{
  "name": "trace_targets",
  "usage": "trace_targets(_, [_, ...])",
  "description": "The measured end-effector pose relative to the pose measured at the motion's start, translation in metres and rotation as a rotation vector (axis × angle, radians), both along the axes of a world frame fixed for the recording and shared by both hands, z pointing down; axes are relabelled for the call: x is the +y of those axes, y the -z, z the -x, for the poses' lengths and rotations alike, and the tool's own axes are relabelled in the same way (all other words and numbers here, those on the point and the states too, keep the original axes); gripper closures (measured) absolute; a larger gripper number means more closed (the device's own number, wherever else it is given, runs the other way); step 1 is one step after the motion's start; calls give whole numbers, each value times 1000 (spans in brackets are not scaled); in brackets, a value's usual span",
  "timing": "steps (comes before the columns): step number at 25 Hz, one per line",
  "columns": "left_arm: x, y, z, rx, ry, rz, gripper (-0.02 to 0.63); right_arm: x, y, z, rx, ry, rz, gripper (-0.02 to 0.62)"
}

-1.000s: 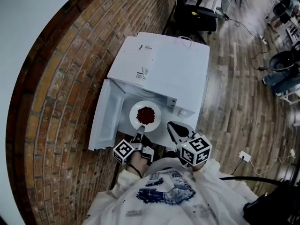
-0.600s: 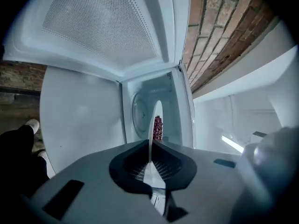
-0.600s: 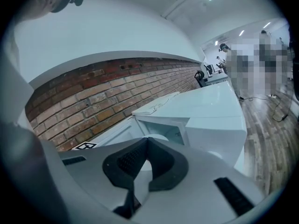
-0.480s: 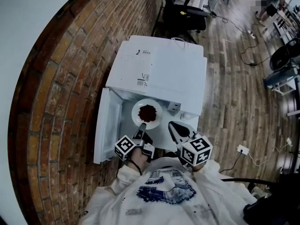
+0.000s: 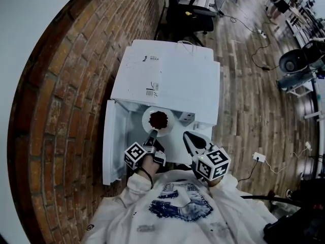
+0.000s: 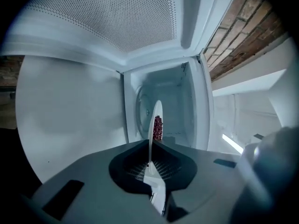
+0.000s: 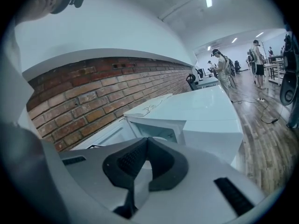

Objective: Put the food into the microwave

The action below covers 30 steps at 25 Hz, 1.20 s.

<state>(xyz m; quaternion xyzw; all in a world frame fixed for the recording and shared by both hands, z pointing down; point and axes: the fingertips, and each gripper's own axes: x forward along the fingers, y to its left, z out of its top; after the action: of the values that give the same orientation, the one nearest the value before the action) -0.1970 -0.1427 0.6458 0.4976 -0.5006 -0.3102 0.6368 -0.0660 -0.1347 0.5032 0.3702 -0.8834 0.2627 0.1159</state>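
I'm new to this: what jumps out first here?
A white plate of dark red food, pinched at its rim by the left gripper, sits at the mouth of a white microwave whose door hangs open to the left. A brick wall runs alongside. The right gripper hovers shut and empty.

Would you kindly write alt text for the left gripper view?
Left tongs shut on the rim of a white round plate of dark red food, seen edge-on, facing the cavity of the open white microwave.
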Motion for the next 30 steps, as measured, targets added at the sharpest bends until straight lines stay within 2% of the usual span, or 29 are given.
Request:
trace_targets(11, [-21,-27,-1,23,33,26,591,-1,-4,-4,11,-29,4,581])
trace_targets(17, [-37,-37,2,80,75,37,591,-1,-4,-9,21,-39,10,581])
trace_targets(30, [-62,-53,5,67,90,53,590,-6,-8,-18,37,-58,22,581])
